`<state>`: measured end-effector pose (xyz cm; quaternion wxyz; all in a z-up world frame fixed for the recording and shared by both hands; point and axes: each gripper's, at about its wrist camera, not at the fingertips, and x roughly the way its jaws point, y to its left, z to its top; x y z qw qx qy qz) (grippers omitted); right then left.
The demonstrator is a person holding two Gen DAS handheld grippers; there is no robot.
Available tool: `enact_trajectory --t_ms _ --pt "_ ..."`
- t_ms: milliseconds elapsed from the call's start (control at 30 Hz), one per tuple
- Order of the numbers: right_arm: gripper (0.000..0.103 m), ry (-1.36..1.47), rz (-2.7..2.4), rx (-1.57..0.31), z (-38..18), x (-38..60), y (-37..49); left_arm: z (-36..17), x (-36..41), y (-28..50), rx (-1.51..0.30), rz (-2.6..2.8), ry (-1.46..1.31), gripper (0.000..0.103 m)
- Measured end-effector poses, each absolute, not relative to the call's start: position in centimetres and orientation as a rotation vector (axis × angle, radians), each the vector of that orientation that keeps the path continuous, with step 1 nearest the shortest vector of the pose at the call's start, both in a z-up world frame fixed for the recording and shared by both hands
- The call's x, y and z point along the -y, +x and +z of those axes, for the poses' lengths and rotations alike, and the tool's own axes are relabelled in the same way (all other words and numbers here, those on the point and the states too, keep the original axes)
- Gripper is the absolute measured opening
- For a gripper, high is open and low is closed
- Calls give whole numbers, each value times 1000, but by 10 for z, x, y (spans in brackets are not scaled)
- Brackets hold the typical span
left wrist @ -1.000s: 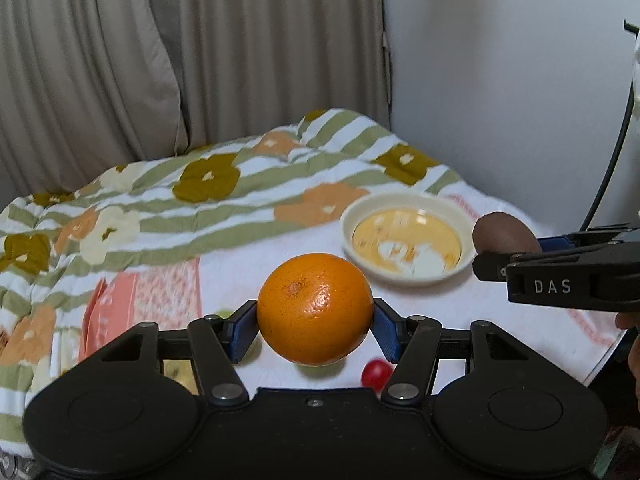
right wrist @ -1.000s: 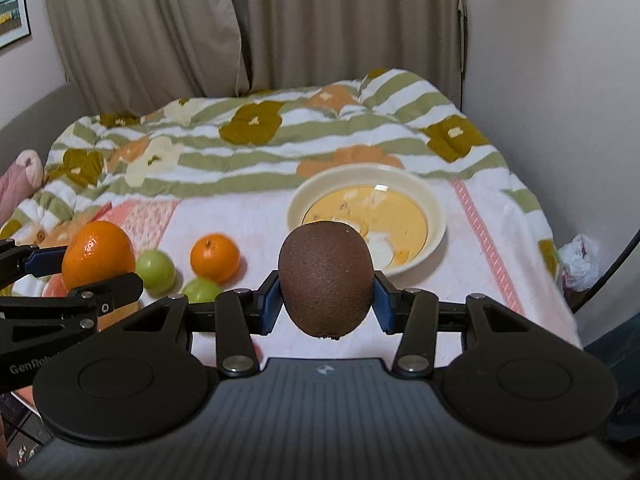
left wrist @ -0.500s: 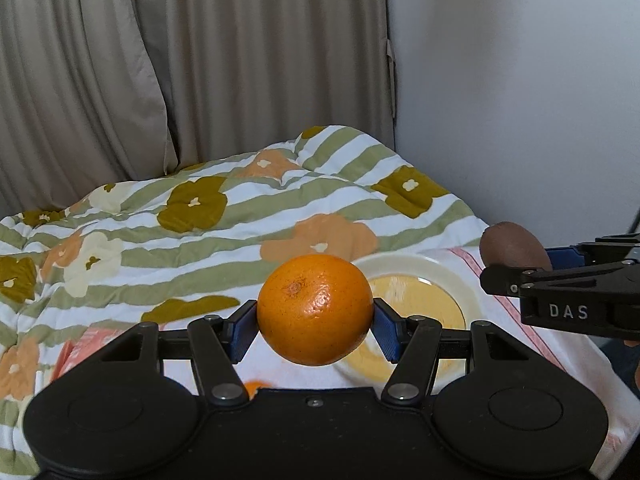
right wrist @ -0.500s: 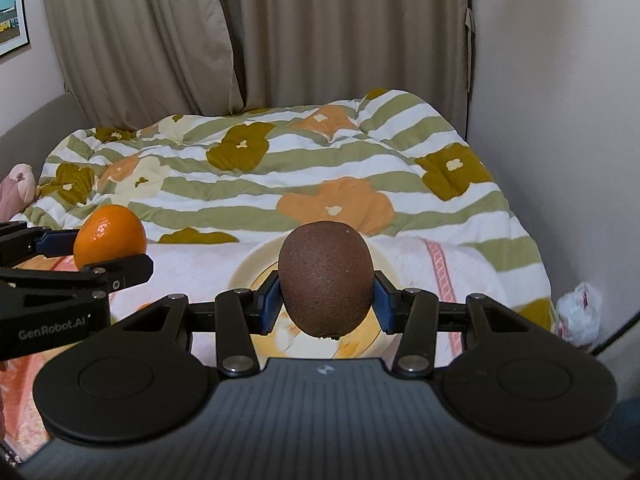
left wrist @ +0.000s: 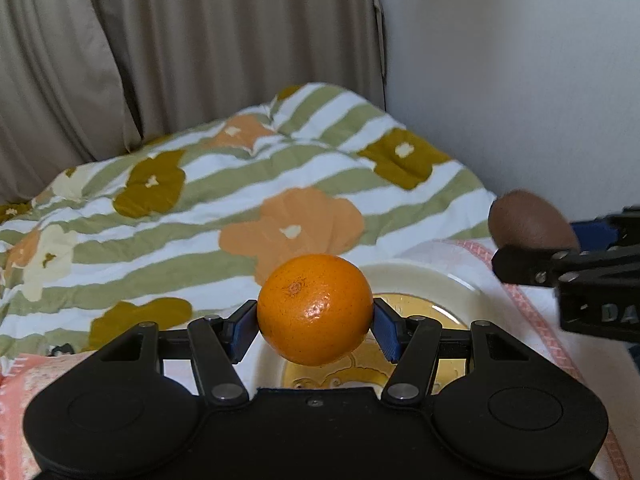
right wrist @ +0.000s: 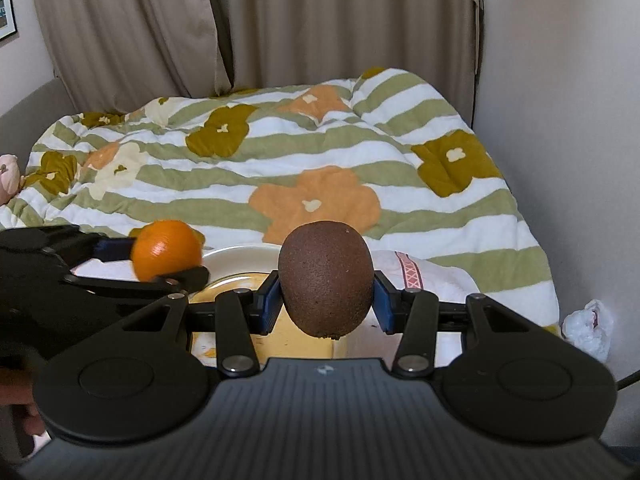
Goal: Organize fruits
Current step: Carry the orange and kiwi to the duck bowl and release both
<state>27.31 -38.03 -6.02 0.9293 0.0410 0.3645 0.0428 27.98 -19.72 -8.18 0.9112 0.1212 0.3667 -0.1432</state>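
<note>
1. here the left gripper, a black two-finger tool with blue pads, is clamped on a round glossy orange, one pad pressed to each side of the fruit
2. the orange hangs above the near left part of a cream round plate with a yellow printed centre, which lies on a white cloth with a pink woven border
3. likewise the right gripper of the same build pinches a brown fuzzy oval kiwi upright between its blue pads
4. the kiwi sits in the air over the plate, to the right of the orange
5. the two grippers stand side by side, near each other but apart
6. beyond the plate spreads a quilt striped green and white with orange and olive flowers
7. beige curtains hang behind, a white wall stands on the right
8. a crumpled white plastic bag lies between bed and wall
</note>
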Motion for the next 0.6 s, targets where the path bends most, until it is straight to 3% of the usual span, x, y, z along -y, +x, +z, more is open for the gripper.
enact_trajectory --t_ms 467,500,533,600 --pt "61 91 82 -814 -93 393 295 -129 224 309 -819 -295 345 65" --pt "61 91 81 -815 -93 393 296 -128 224 309 -813 -297 341 71" --pt "61 91 80 -815 -93 393 295 -126 224 307 -800 -301 342 87" --pt "62 88 80 -813 -92 394 295 -119 223 301 -762 -293 349 103"
